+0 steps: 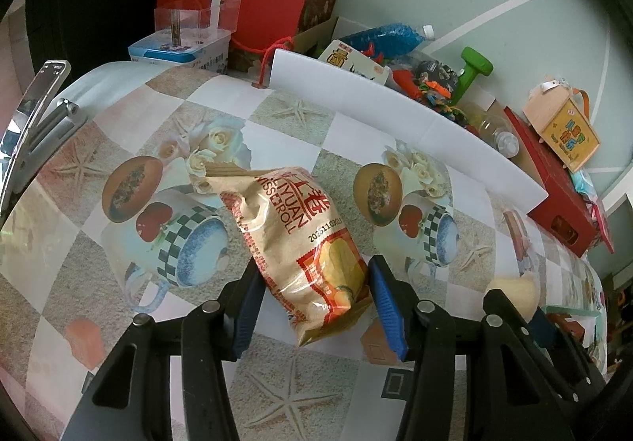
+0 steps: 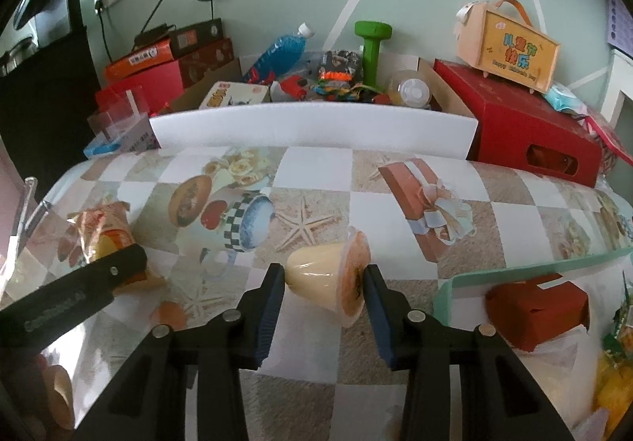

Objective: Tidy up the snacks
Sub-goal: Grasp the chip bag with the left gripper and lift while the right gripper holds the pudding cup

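A tan and red Swiss roll bag lies on the patterned tablecloth. My left gripper straddles the bag's near end, and both blue pads press its sides. In the right wrist view a pale yellow pudding cup lies on its side with the lid facing right. My right gripper is shut on it, one pad on the base and one on the lid. The same cup shows at the right edge of the left wrist view. The bag shows at the far left of the right wrist view.
A white foam board stands along the table's back, with a cardboard box of toys and red boxes behind it. At the near right, a green-rimmed tray holds a red-brown box and yellow packets. A phone stand is at the left.
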`<move>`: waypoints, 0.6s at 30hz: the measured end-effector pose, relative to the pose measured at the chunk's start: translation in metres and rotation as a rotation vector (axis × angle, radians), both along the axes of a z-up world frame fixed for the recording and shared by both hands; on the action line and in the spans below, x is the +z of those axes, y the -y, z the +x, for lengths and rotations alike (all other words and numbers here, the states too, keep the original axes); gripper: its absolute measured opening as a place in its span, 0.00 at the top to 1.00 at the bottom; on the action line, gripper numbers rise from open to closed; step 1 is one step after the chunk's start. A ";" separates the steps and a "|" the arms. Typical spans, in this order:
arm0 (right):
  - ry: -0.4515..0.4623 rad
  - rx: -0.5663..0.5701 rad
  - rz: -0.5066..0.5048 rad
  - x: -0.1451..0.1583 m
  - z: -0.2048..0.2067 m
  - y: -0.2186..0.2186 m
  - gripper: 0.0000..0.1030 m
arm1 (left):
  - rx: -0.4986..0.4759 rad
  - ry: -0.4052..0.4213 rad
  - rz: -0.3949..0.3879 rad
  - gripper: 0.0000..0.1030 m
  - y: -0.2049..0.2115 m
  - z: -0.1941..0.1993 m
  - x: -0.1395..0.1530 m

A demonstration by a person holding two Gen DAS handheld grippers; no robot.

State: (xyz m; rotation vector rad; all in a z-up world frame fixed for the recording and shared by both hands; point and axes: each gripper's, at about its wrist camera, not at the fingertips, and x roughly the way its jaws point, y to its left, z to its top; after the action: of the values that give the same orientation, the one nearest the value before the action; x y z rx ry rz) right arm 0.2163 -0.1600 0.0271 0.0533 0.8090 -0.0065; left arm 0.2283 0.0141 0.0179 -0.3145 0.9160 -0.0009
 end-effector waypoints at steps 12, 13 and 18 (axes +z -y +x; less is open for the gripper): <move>0.123 -0.056 0.065 0.049 -0.028 0.030 0.58 | -0.030 0.121 -0.020 0.55 0.008 -0.016 0.040; 0.134 -0.066 0.070 0.054 -0.031 0.035 0.58 | -0.042 0.141 -0.018 0.55 0.012 -0.018 0.046; 0.168 -0.128 0.107 0.068 -0.043 0.063 0.58 | -0.105 0.172 0.012 0.55 0.035 -0.019 0.057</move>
State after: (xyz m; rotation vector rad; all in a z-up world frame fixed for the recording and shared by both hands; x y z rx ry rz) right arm 0.1735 -0.2231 0.0948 0.2047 0.6364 -0.0788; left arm 0.2096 -0.0208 0.0749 -0.2502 0.7608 -0.1175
